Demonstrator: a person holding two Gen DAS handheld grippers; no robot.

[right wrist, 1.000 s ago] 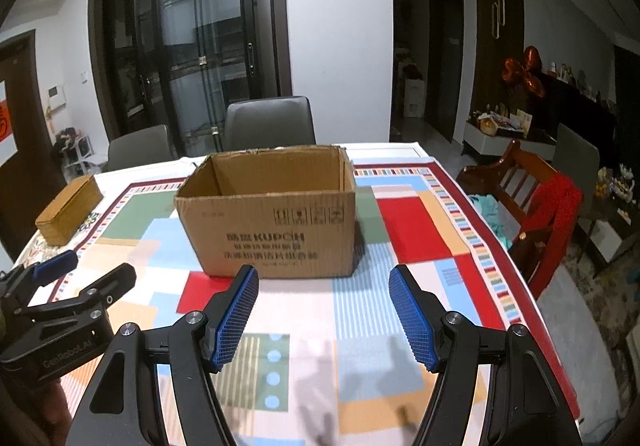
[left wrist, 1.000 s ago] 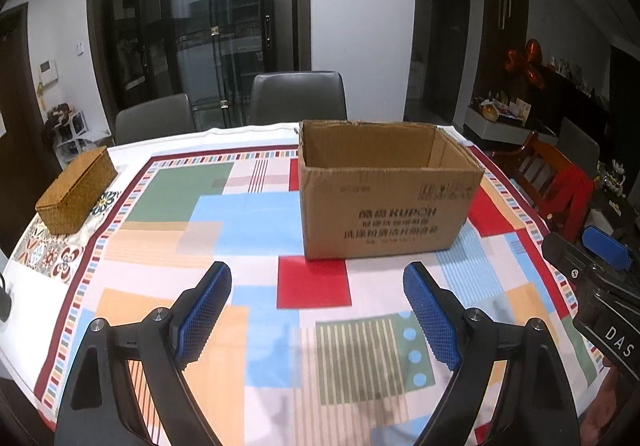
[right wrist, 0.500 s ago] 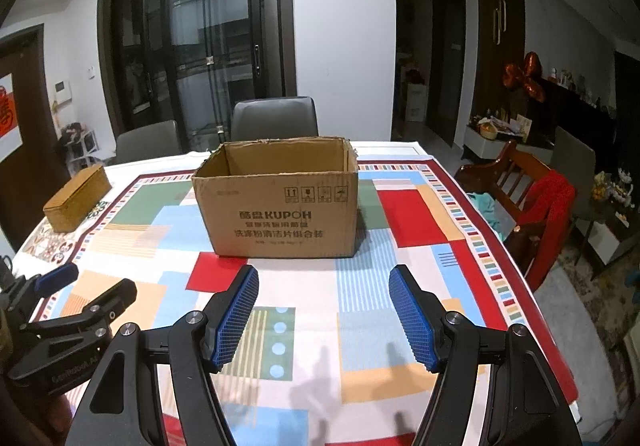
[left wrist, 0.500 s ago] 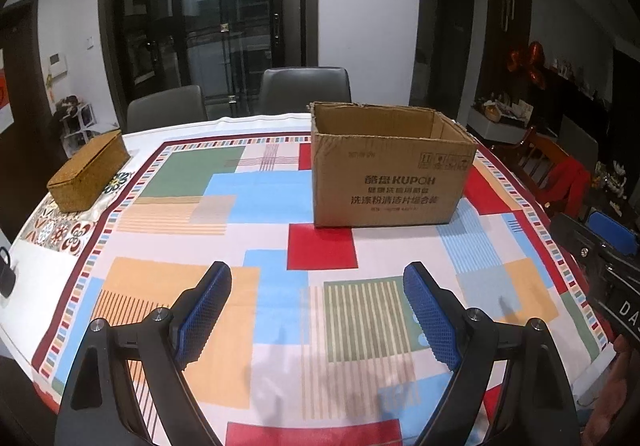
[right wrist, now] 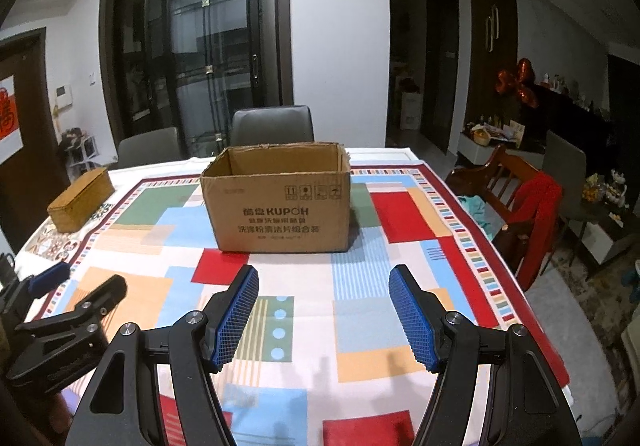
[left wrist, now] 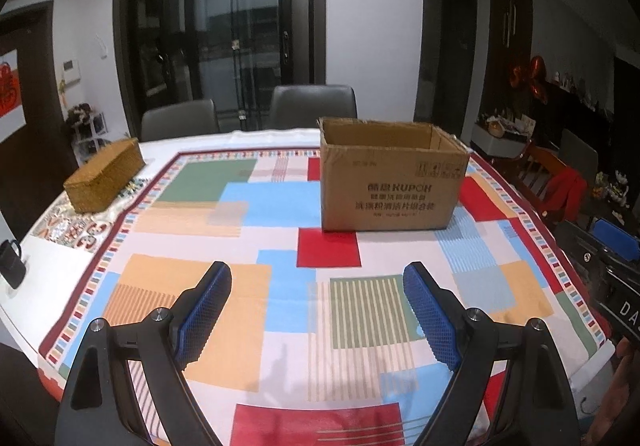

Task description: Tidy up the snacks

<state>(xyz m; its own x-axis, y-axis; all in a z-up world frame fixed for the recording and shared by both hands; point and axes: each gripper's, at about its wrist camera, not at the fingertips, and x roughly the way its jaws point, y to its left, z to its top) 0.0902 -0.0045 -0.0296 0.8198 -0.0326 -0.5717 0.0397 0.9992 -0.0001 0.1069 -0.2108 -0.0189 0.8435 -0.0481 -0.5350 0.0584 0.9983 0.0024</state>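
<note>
An open brown cardboard box point(left wrist: 394, 188) printed "KUPOH" stands on the table with the colourful patchwork cloth point(left wrist: 248, 206); it also shows in the right wrist view point(right wrist: 280, 206). What lies inside it is hidden by its walls. No snacks are visible. My left gripper point(left wrist: 316, 310) is open and empty, above the near part of the table, well short of the box. My right gripper point(right wrist: 324, 312) is open and empty, also near the front edge. The left gripper shows at the left of the right wrist view point(right wrist: 60, 310).
A woven wicker box point(left wrist: 105, 175) sits at the table's far left. A black mug point(left wrist: 11, 264) stands at the left edge. Grey chairs point(left wrist: 312, 106) stand behind the table. A wooden chair with a red garment point(right wrist: 524, 206) stands to the right.
Both grippers have pulled back and risen from the box, which now looks farther away. More of the near tablecloth shows. Both stay open.
</note>
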